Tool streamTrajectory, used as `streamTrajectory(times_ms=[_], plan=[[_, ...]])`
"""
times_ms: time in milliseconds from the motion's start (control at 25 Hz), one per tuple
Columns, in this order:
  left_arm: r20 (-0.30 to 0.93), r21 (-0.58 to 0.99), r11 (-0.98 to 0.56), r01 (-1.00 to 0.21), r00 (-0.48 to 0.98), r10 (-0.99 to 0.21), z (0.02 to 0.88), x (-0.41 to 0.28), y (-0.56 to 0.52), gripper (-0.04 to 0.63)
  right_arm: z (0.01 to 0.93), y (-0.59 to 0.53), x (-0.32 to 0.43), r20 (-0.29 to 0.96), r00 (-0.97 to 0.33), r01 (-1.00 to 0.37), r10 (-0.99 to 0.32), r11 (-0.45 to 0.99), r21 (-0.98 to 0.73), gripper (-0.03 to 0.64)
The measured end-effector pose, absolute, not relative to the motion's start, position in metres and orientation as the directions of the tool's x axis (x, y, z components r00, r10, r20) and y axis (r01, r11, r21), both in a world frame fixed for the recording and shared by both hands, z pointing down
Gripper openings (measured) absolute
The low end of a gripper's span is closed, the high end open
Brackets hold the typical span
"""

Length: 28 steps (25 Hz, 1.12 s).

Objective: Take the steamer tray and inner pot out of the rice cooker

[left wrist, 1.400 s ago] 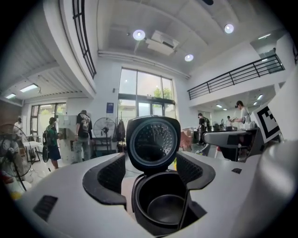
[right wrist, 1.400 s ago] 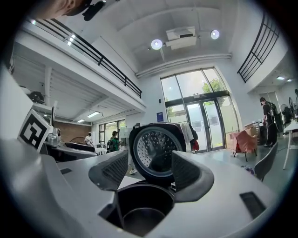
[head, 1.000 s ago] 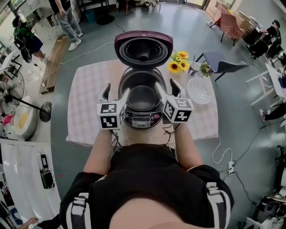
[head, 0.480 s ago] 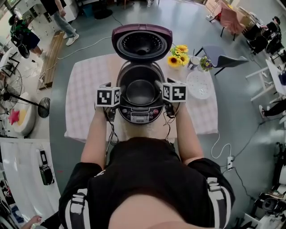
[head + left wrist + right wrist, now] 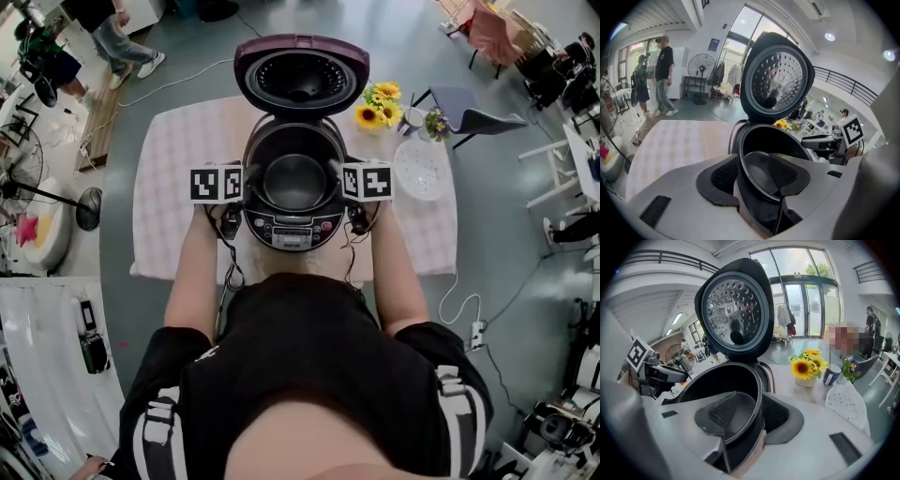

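While newly closed on pot (image 5: pixel 294 183): L+R grippers (image 5: pixel 757 180) (image 5: pixel 752 420)

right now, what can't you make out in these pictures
- control panel print: too small, head view.
- inner pot underside: hidden inside the rice cooker, every view.
- table, middle of near edge: hidden under the person's torso, head view.
- mug contents: too small in head view, side-on in right gripper view.
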<state>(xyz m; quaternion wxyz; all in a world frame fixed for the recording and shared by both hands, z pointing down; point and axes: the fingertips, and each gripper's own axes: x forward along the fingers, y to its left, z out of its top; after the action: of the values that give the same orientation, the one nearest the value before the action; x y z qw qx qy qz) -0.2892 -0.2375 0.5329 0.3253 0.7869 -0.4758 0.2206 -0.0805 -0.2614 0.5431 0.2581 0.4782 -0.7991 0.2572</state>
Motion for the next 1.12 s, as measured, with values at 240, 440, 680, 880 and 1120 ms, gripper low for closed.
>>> streamTrajectory(times_ms=[240, 440, 680, 880, 1120], plan=[[0.672, 0.296, -0.347, -0.890, 0.453, -0.586, 0.545, -0.288, -0.240, 0.187, 0.550, -0.265, -0.075, 0.662, -0.394, -0.904, -0.638, 0.398, -0.154, 0.106], [0.689, 0.288, -0.340, -0.895, 0.440, -0.576, 0.556, -0.288, -0.243, 0.179, 0.559, -0.265, -0.073, 0.676, -0.394, -0.905, -0.623, 0.391, -0.167, 0.101], [0.697, 0.274, -0.330, -0.904, 0.422, -0.580, 0.558, -0.293, -0.248, 0.133, 0.561, -0.267, -0.071, 0.683, -0.377, -0.909, -0.626, 0.390, -0.144, 0.076], [0.729, 0.197, -0.330, -0.923, 0.363, -0.580, 0.562, -0.296, -0.248, 0.087, 0.563, -0.269, -0.072, 0.680, -0.369, -0.911, -0.634, 0.391, -0.129, 0.061], [0.732, 0.189, -0.314, -0.930, 0.347, -0.587, 0.561, -0.295, -0.249, 0.077, 0.563, -0.271, -0.072, 0.675, -0.381, -0.908, -0.632, 0.394, -0.143, 0.060]])
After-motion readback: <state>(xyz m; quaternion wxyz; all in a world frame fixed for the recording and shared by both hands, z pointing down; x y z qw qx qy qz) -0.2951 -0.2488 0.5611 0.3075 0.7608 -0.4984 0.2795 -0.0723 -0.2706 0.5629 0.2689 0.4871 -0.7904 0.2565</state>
